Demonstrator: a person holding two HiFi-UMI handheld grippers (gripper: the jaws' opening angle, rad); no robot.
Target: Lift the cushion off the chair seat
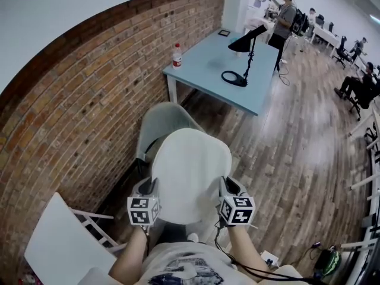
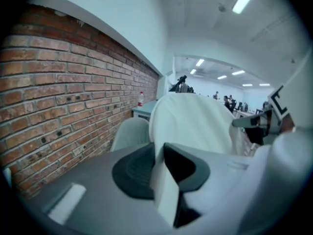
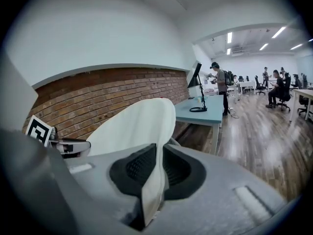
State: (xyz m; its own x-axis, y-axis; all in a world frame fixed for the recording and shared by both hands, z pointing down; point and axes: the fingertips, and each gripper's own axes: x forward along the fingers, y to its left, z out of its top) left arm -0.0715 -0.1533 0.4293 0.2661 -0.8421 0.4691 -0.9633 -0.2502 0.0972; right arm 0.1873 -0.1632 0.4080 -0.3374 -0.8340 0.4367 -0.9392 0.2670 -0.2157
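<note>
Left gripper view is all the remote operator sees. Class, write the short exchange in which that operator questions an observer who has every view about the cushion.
Operator: My left gripper pinches the cushion. Is the right gripper holding too?
Observer: Yes, its jaws are shut on the opposite edge.
Operator: Where is the chair seat?
Observer: In the head view the cushion hangs between both grippers and hides the seat; only the grey chair's back shows.
</note>
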